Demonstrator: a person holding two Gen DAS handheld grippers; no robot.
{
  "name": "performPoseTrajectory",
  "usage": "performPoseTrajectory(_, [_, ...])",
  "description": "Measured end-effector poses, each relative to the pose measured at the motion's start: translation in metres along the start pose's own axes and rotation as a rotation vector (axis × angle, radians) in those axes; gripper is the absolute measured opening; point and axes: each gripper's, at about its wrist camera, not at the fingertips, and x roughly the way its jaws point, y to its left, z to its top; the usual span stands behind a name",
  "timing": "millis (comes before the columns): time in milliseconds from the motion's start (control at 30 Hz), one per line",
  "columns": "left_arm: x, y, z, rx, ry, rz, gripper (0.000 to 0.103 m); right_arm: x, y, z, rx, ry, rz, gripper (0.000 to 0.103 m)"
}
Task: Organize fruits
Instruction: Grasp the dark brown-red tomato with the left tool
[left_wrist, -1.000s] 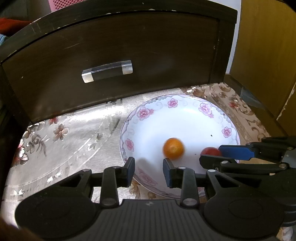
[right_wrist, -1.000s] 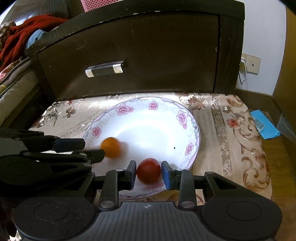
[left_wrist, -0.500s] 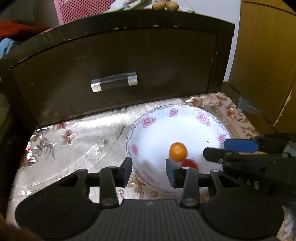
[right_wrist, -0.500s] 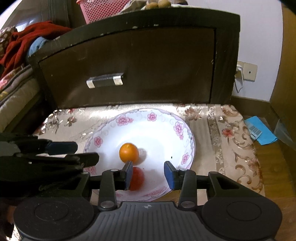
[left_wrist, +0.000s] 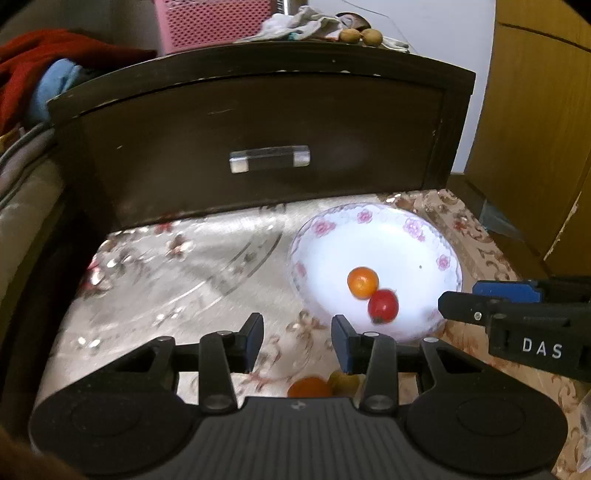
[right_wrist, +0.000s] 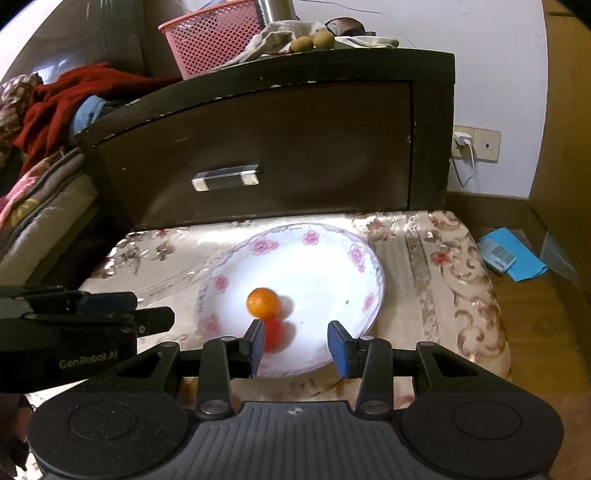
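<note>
An orange fruit and a red fruit are seen touching in the floral plate. Two more fruits lie just beneath the left gripper, whose jaws are spread empty; these should be approached slowly. The right gripper is likewise spread and empty.

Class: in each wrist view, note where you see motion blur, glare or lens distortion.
Left wrist view: tablecloth smeared by motion blur with glare streaks; cabinet edges bowed by the fisheye. Right wrist view: orange fruit and red fruit softly blurred; plate bright, nearly washed out.
</note>
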Motion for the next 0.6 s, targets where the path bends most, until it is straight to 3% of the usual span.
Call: performPoseTrajectory(600, [-0.047,0.031,-0.059,-0.060,0.072,0.029,0.048,-0.032,0.049,-0.037,-0.035,0.047,0.088,0.034])
